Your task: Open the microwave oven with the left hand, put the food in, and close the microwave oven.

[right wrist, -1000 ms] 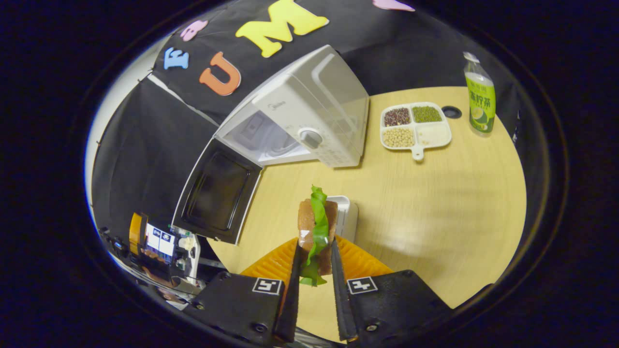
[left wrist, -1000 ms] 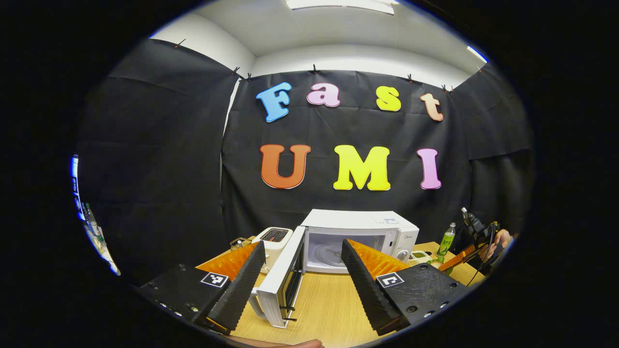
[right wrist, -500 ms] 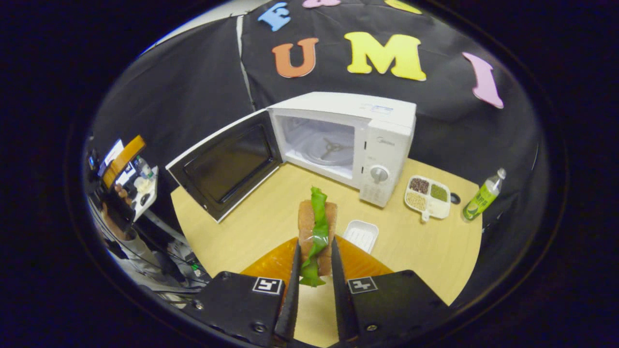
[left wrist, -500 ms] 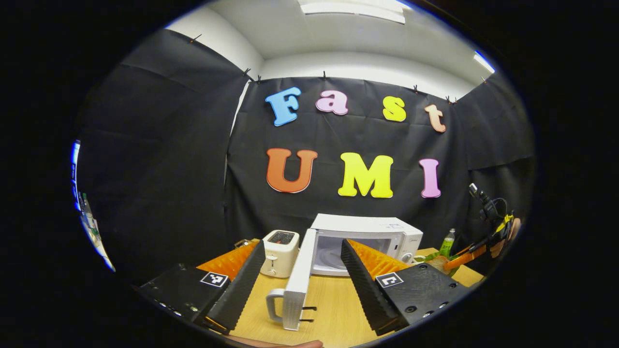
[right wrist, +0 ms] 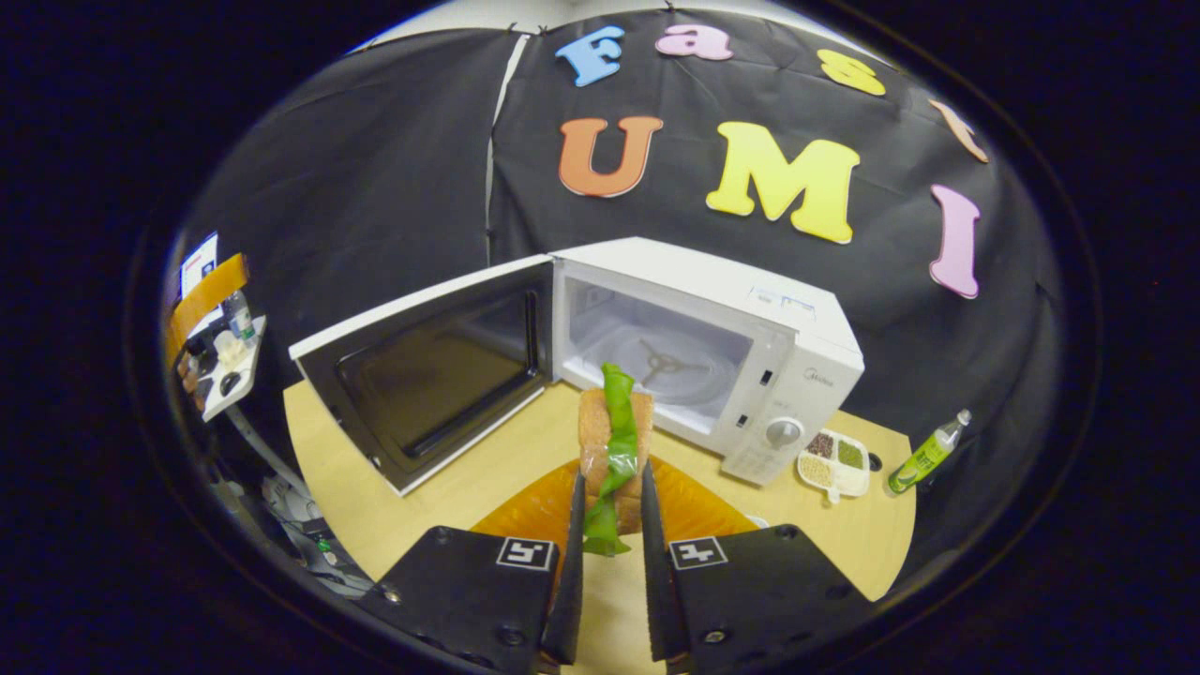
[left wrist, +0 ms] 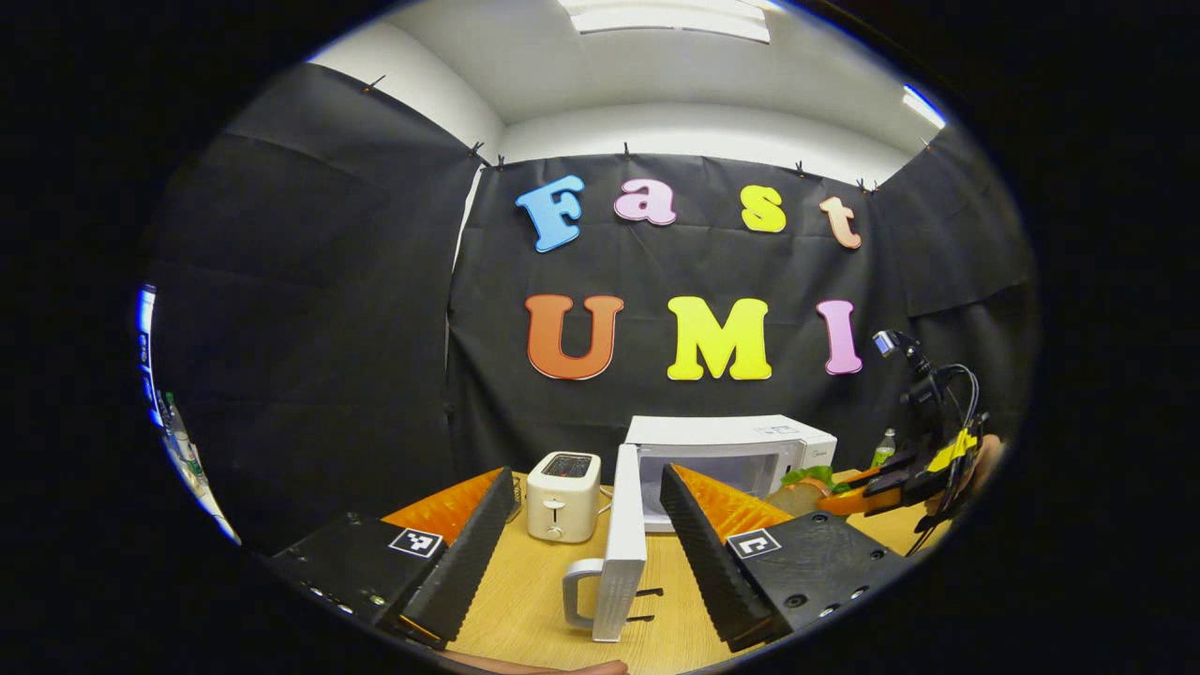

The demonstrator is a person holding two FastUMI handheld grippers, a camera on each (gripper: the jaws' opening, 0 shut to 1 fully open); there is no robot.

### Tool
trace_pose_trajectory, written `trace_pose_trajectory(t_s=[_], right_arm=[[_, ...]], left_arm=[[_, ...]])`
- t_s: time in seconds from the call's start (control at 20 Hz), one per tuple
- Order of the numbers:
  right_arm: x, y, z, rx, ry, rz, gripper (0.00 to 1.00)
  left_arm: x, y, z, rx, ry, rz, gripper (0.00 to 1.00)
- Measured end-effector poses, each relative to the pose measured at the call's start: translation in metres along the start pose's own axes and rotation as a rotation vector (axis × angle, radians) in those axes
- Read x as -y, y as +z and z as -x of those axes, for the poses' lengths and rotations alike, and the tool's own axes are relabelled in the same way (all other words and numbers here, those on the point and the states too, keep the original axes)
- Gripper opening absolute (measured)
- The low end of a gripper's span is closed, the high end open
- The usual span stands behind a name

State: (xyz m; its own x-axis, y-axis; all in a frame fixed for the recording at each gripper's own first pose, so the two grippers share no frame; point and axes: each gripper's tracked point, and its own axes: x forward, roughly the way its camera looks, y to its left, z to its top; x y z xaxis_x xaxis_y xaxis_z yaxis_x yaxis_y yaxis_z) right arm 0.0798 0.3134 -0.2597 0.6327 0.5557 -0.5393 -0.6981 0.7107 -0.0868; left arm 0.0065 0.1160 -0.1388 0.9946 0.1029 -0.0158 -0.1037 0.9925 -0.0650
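Black cloth hangs behind a wooden table (right wrist: 441, 487) under a white ceiling with strip lights.

Microwave (right wrist: 750, 319) stands at the table's back edge against the cloth, its cavity bare but for the turntable hub. Its door (right wrist: 431, 366) is swung fully out to the left; in the left gripper view the door (left wrist: 625, 544) shows edge-on, handle toward the camera, between the left gripper's 2 fingers but farther off and not touched.

Toaster (left wrist: 562, 483) sits left of the microwave near the back edge.

Left gripper (left wrist: 586, 548) hovers over the table's front part, fingers wide apart and holding nothing.

Right gripper (right wrist: 607, 581) has both fingers clamped on the sandwich (right wrist: 614, 441), bread slices with a green leaf between them, held upright in the air over the table, in front of the open cavity and not yet inside. In the left gripper view that gripper (left wrist: 858, 492) and its sandwich appear at the right, beside the microwave front.

Tray (right wrist: 832, 461) with 4 compartments of beans lies right of the microwave, and a bottle (right wrist: 923, 455) stands beside it near the right edge.
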Motion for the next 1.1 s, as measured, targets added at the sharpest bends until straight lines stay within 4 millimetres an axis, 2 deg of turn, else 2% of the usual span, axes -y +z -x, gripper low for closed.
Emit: trace_pose_trajectory(t_s=[0.15,0.2,0.25,0.3,0.4,0.45,0.65,0.75,0.8,0.85,0.9,1.0,1.05,1.1], right_arm=[[0.001,0.023,-0.031,0.107,-0.094,0.038,0.24],[-0.003,0.026,-0.042,0.126,-0.104,0.037,0.24],[-0.007,0.028,-0.053,0.144,-0.114,0.031,0.31],[-0.008,0.033,-0.062,0.160,-0.121,0.022,0.24],[-0.013,0.036,-0.082,0.186,-0.123,-0.002,0.25],[-0.017,0.037,-0.092,0.201,-0.118,-0.023,0.32],[-0.018,0.046,-0.131,0.284,-0.142,-0.094,0.32],[-0.017,0.045,-0.156,0.311,-0.161,-0.147,0.32],[-0.017,0.042,-0.167,0.308,-0.161,-0.185,0.32],[-0.018,0.039,-0.178,0.309,-0.154,-0.239,0.32],[-0.017,0.039,-0.188,0.322,-0.147,-0.297,0.32],[-0.008,0.044,-0.205,0.383,-0.164,-0.393,0.31],[-0.002,0.047,-0.211,0.417,-0.178,-0.444,0.32],[0.001,0.048,-0.220,0.445,-0.179,-0.500,0.32]], left_arm=[[-0.003,-0.004,0.006,0.002,-0.015,0.020,0.94],[-0.003,-0.006,0.008,0.002,-0.023,0.030,0.94],[-0.003,-0.008,0.009,-0.001,-0.028,0.038,0.94],[-0.003,-0.011,0.009,-0.008,-0.031,0.041,0.94],[-0.006,-0.015,0.009,-0.014,-0.026,0.039,0.94],[-0.008,-0.018,0.010,-0.019,-0.024,0.034,0.94],[-0.011,-0.020,0.010,-0.022,-0.018,0.018,0.94],[-0.011,-0.024,0.008,-0.033,-0.020,0.026,0.94],[-0.011,-0.026,0.007,-0.037,-0.017,0.027,0.82],[-0.013,-0.026,0.007,-0.039,-0.012,0.021,0.82],[-0.015,-0.028,0.005,-0.042,-0.004,0.011,0.94],[-0.019,-0.034,0.002,-0.052,0.013,-0.005,0.94],[-0.021,-0.038,0.000,-0.060,0.025,-0.010,0.82],[-0.027,-0.040,-0.002,-0.063,0.053,-0.011,0.82]])
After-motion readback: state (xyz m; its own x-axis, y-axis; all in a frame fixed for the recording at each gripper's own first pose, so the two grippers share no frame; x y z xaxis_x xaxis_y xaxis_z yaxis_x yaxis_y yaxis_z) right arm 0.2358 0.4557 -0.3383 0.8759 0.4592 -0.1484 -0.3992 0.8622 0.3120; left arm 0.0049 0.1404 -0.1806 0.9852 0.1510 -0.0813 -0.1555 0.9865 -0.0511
